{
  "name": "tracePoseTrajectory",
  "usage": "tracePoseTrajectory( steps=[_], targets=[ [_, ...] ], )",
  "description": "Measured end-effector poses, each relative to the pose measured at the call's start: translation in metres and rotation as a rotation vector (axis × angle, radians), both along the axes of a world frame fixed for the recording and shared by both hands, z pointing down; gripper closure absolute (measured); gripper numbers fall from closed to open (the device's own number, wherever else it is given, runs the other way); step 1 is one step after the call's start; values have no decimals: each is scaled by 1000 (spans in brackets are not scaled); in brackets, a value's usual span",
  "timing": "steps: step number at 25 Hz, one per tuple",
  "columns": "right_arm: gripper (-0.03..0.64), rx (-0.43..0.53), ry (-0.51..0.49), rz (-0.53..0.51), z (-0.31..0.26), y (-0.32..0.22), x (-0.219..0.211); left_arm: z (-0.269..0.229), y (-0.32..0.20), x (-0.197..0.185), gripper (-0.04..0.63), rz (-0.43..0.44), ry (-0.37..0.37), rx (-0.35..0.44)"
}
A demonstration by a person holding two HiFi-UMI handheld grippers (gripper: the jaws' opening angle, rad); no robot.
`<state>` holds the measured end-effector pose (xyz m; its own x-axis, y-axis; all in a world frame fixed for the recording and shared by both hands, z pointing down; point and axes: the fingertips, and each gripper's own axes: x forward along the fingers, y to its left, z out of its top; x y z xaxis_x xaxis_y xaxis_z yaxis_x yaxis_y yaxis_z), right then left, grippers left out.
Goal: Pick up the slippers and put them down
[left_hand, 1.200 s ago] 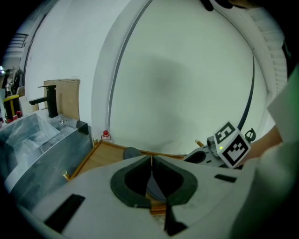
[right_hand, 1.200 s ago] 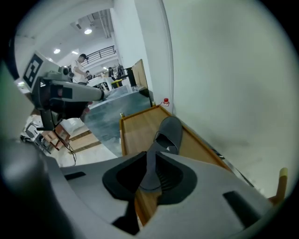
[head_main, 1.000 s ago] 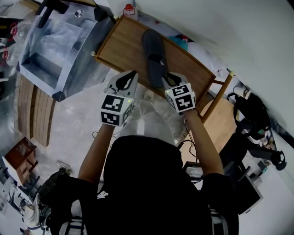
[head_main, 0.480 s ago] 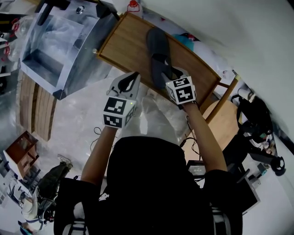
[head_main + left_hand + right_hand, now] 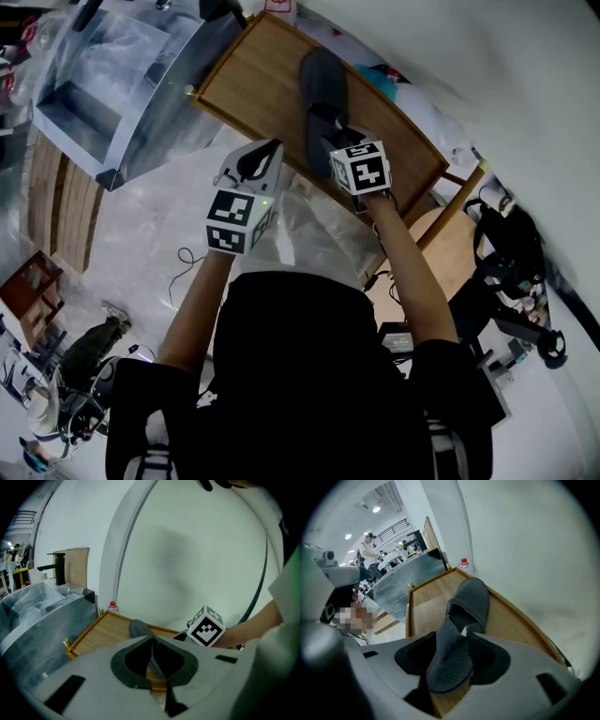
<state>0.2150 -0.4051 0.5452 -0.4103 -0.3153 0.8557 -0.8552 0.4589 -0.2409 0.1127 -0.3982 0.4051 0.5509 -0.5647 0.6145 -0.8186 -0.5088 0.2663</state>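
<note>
Wooden table (image 5: 253,84) with a raised rim, right beside a plastic-wrapped steel sink unit (image 5: 103,84). Small red-topped thing (image 5: 112,605) at its far corner, wooden chair (image 5: 448,246) nearby.

We wear a black top (image 5: 300,394) that fills the lower middle of the head view, short-sleeved, with white stripes near both bottom corners. The left gripper (image 5: 272,148) and the right gripper (image 5: 330,141) have white shells, and each carries a cube (image 5: 234,220) of black-and-white square markers. In the gripper views the pale grey jaws have a dark lining (image 5: 118,674) round their hollow.
</note>
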Motion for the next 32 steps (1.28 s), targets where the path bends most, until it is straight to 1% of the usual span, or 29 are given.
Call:
tracePoseTrajectory(
  steps=[6,12,20,23,26,32],
  targets=[
    [420,-38,5,30,11,-2,2,0,-1,-9,583,-23,-2,9],
    [424,-53,20,42,19,-3,2,7,6,-17,583,-32,-16,-7],
    [485,-52,52,33,24,-1,2,13,9,-16,583,-14,-21,-8],
    [524,-41,87,17,24,0,4,14,9,-17,583,-11,-23,-9],
    [548,-26,112,10,22,0,4,15,9,-18,583,-3,-23,-11],
    [581,-7,115,9,14,4,6,13,12,-19,583,19,-21,-8]
  ],
)
